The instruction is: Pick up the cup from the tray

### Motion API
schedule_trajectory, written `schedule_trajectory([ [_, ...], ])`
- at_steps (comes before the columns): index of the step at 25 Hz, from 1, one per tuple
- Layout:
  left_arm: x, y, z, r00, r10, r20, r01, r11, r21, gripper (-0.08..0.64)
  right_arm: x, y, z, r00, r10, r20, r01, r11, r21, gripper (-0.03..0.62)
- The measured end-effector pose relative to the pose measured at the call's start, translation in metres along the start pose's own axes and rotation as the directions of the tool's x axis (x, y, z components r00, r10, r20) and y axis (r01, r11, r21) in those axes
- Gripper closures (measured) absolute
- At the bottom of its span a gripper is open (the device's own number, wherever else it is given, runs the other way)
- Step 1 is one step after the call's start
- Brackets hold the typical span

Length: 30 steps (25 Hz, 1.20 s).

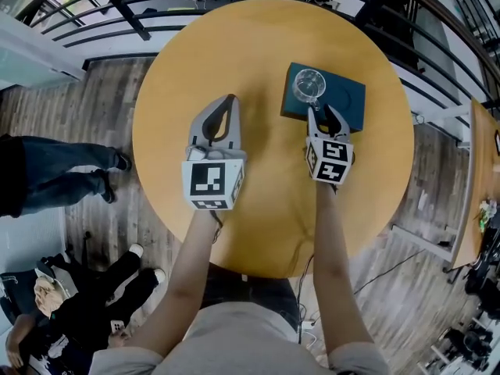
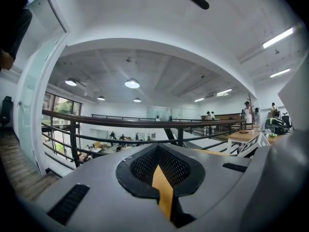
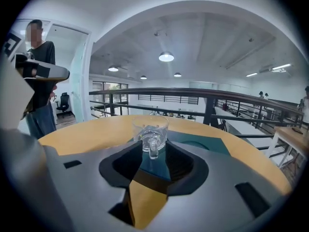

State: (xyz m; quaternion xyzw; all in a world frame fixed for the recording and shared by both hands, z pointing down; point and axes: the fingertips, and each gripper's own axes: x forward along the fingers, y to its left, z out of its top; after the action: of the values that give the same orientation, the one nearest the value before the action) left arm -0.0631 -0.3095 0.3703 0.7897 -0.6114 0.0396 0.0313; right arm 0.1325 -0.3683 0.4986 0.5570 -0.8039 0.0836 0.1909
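Observation:
A clear glass cup (image 1: 309,84) with a handle stands on the left part of a dark teal tray (image 1: 348,100) on the round yellow table (image 1: 258,37). My right gripper (image 1: 322,109) is at the tray's near edge, pointing at the cup. In the right gripper view the cup (image 3: 150,128) is straight ahead on the tray (image 3: 205,144). Its handle lies between the tips of the right gripper (image 3: 150,148), whose jaws stand open with room on both sides. My left gripper (image 1: 230,100) hovers over the bare table left of the tray, tips together, holding nothing.
A black railing (image 1: 117,10) curves round the table's far side. A person's legs (image 1: 55,170) stand on the wooden floor at the left, and another person (image 1: 86,303) sits lower left. A second table edge (image 1: 476,178) lies at the right.

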Motion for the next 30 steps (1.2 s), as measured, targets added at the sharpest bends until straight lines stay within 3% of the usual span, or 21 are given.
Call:
schedule_trajectory([
  [17,-0.001,0.010,-0.025,0.998,0.024,-0.049,-0.025,1.000,-0.014,0.555,0.024,0.009,-0.008,0.997,0.069,-0.033,-0.071,0.996,-0.054,0.476],
  [20,0.000,0.011,-0.028,0.998,0.028,-0.059,-0.029,0.999,-0.015,0.555,0.023,0.009,-0.008,0.997,0.074,-0.031,-0.076,0.996,-0.051,0.531],
  [30,0.003,0.010,-0.038,0.996,0.029,-0.081,-0.030,0.999,-0.020,0.555,0.026,0.007,-0.007,0.998,0.052,-0.035,-0.052,0.999,0.004,0.543],
])
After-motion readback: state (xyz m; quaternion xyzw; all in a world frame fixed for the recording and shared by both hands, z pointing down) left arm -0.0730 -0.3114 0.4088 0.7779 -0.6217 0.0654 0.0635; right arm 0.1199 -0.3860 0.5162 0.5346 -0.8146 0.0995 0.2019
